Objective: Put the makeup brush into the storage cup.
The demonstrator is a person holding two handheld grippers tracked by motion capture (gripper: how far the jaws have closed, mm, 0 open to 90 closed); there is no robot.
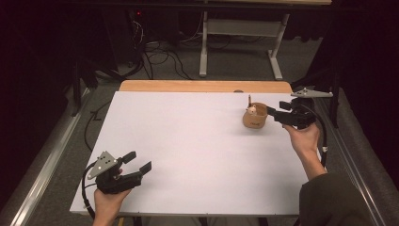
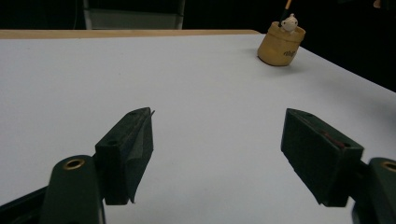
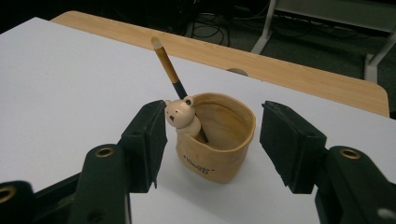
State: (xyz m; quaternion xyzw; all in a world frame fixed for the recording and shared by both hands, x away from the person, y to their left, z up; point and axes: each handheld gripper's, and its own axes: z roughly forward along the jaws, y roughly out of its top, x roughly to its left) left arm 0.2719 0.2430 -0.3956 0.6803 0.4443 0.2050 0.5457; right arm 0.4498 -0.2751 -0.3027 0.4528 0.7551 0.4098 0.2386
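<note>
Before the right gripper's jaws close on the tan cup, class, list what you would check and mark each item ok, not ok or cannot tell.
1. Right gripper jaws open, one either side of the tan cup: ok.
2. Pads already touching the cup: cannot tell.
3. Cup upright on the white table: ok.
4. Pencil leaning inside the cup, above the jaws: ok.
5. Bear figure on the rim, close to one jaw: not ok.
6. Left gripper open, far from the cup: ok.

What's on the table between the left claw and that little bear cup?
Nothing: bare white table between left claw and cup, per the left gripper view.
</note>
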